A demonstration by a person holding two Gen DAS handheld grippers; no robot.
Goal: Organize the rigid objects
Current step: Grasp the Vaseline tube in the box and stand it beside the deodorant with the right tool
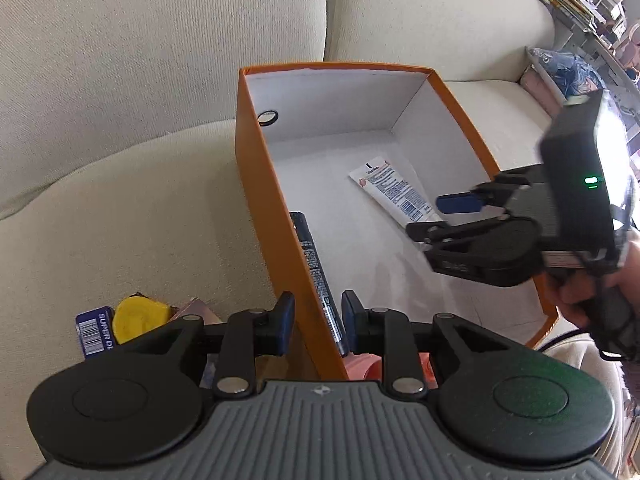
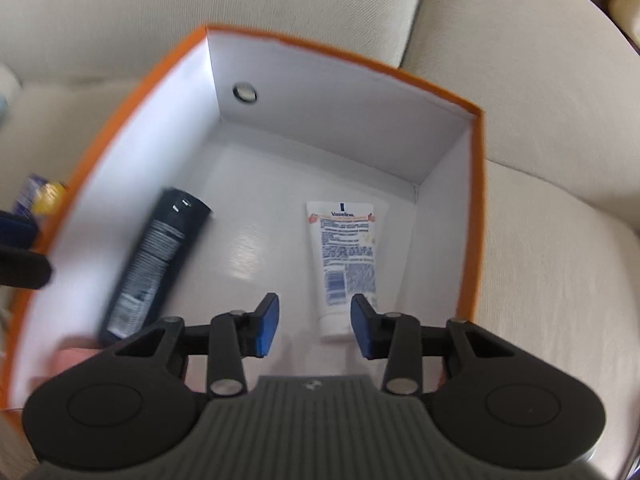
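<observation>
Hovering over the orange box [image 2: 476, 208] on the sofa [image 1: 120, 100], you are keeping both the left gripper [image 1: 318, 318] and right gripper [image 2: 314, 326] spread and empty, while the dark spray can [image 2: 154, 260] and white tube [image 2: 346, 256] are lying apart inside.

Lighting, as I see it: bright, even daylight. Glare whitens the box floor [image 2: 256, 256] ahead of my right tongs [image 2: 314, 326]. Right view motion-blurred; fisheye bends both edges.
</observation>
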